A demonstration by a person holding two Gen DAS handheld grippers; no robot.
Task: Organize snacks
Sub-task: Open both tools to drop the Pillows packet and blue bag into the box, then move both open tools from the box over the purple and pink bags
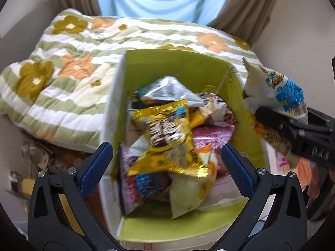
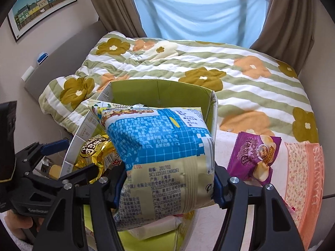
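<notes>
- Left gripper (image 1: 167, 161) lower centre of the left wrist view, jaws wide apart, nothing between the blue pads (image 1: 95, 168); no earlier view to compare.
- Gold bag (image 1: 167, 138) lies free on top of the pile in the green box (image 1: 188, 67), centre of frame, between the spread jaws but untouched by either.
- Box holds more snacks: silver bag (image 1: 171, 90) behind the gold one, pink packs (image 1: 211, 138) to the right, a pale bag (image 1: 188, 196) at the front.
- Right gripper (image 2: 167, 186) lower centre of the right wrist view, clenched on the blue-and-cream bag (image 2: 159, 146); both pads press its sides.
- That bag hangs over the box's right edge, above the opening; also seen at right of the left view.
- Purple pack (image 2: 255, 156) lies on the pale surface right of the box, apart from it.
- Floral quilt (image 2: 230, 83) behind the box; pink towel (image 2: 303, 177) at far right.
</notes>
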